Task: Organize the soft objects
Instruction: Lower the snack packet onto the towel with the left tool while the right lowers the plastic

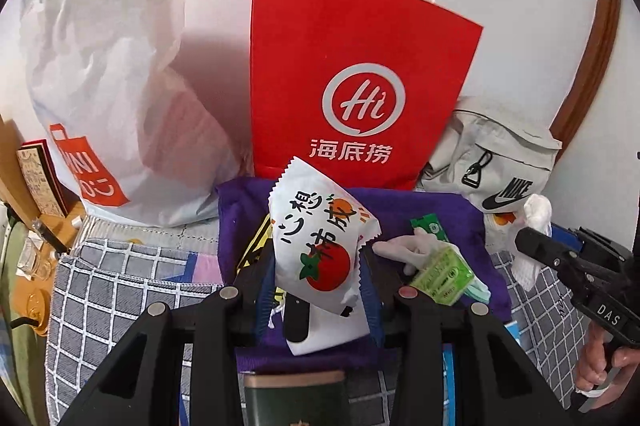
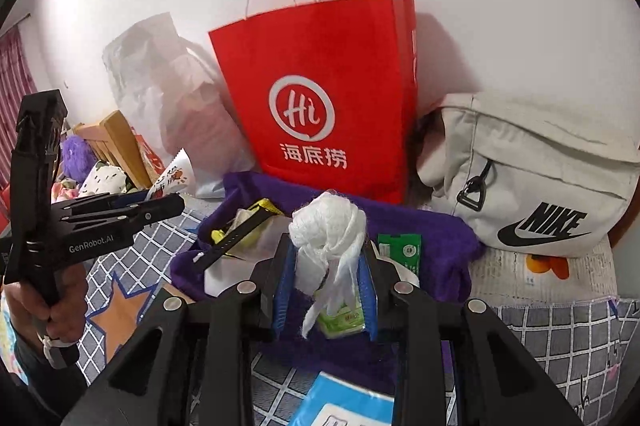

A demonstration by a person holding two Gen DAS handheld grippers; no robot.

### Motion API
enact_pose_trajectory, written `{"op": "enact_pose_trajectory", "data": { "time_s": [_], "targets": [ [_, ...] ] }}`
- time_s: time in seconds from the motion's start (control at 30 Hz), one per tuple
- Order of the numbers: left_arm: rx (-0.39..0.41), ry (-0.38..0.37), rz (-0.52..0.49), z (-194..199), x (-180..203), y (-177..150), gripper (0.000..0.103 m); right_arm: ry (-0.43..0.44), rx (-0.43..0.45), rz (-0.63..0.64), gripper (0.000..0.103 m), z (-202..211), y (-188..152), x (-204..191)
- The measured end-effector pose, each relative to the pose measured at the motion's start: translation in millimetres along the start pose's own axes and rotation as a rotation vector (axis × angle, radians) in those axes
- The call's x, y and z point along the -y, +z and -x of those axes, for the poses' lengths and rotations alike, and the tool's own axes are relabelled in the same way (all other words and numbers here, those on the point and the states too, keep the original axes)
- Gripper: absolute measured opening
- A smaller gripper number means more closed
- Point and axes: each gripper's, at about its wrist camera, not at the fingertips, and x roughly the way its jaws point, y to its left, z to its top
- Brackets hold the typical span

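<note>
My left gripper [image 1: 320, 290] is shut on a white snack packet [image 1: 320, 238] printed with a red fruit, held over a purple cloth [image 1: 440, 218]. On that cloth lie a green tissue pack [image 1: 440, 274] and a green sachet [image 1: 430, 228]. My right gripper [image 2: 326, 290] is shut on a crumpled white wad [image 2: 326, 230], just above the purple cloth [image 2: 432, 238] and the green tissue pack [image 2: 340, 318]. Each gripper shows in the other's view: the right gripper [image 1: 528, 238] at the right edge, the left gripper [image 2: 180, 203] at the left with the packet [image 2: 172, 177].
A red paper bag [image 1: 352, 85] stands against the wall behind the cloth. A grey Nike bag [image 2: 540, 185] lies to its right, a white plastic bag [image 1: 112, 65] to its left. A checked cover [image 1: 120, 290] spreads underneath. A blue packet [image 2: 348, 402] lies near the front.
</note>
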Motion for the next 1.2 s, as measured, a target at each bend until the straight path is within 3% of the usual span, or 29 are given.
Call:
{"op": "enact_pose_trajectory", "data": {
  "time_s": [0.37, 0.53, 1.2],
  "targets": [
    [-0.023, -0.025, -0.001, -31, 1, -1, 0.037, -0.034, -0.079, 0.01, 0.03, -33, -4, 16],
    [-0.061, -0.015, -0.028, -46, 3, -4, 0.037, 0.009, -0.118, -0.023, 0.03, -47, -8, 24],
    [-0.144, -0.041, -0.029, -75, 1, -12, 0.037, -0.012, -0.221, -0.037, 0.031, -87, -21, 29]
  ]
}}
